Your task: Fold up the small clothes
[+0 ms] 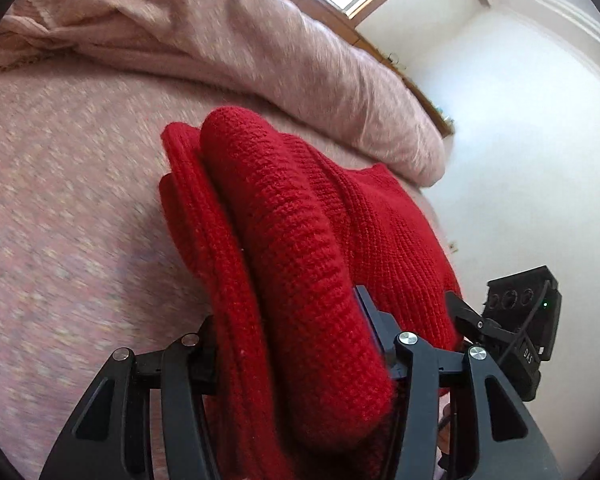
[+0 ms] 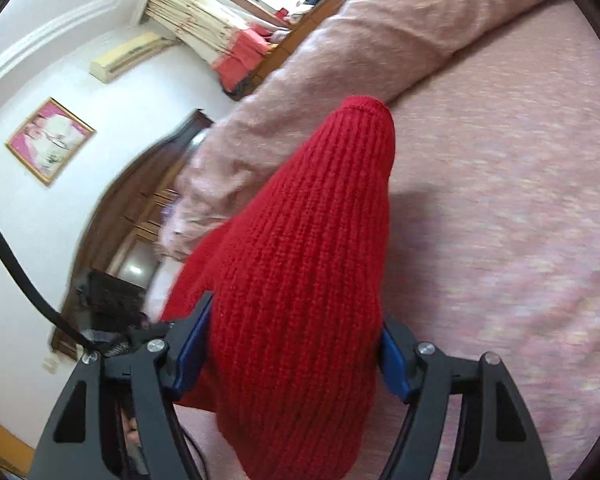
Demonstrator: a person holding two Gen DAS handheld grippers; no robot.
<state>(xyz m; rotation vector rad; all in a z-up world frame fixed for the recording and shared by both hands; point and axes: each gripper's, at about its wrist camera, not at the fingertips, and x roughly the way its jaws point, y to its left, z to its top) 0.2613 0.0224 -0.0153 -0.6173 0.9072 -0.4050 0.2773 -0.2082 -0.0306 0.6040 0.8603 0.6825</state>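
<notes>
My left gripper (image 1: 300, 348) is clamped on the red knit (image 1: 300, 216). My right gripper (image 2: 296, 344) grips it too, jaws pressing both sides.

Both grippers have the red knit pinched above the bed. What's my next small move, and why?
Probably lower both together and lay the red sweater flat on the pink bedspread. The left gripper and right gripper each clamp bunched knit, and the garment hangs lifted, not yet flat.

Both wrist views look closely down their fingers (image 1: 376, 320), sharing the bed (image 1: 60, 200).
</notes>
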